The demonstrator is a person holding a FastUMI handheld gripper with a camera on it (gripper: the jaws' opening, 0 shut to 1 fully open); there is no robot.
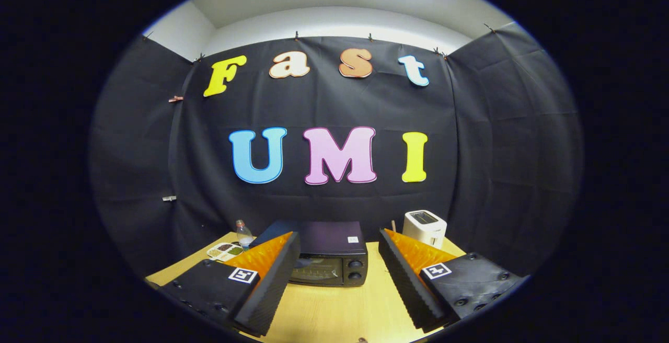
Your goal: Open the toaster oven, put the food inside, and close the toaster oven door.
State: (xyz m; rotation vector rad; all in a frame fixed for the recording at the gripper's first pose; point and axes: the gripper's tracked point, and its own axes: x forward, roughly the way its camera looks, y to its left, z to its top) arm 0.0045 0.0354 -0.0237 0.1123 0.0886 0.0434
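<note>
While we look along the two fingers of the gripper, we see them spread wide apart with nothing held between them; they hang above the pale wooden table and touch none of the things on it; each finger carries a small square marker on its upper side. Through the gap between the fingertips, and beyond them, stands the dark toaster oven, squarely facing us with its glass door shut; two round knobs sit one above the other at the right of its front, and a small pale sticker lies on its top. Behind and to the right of the oven, past the right finger, we see a white toaster near the back wall; it stands apart from the oven. To the left of the oven, past the left finger, a clear plastic bottle stands upright; just in front of it lies a shallow white tray with compartments holding dark and greenish food; what the food is we cannot tell at this distance.
</note>
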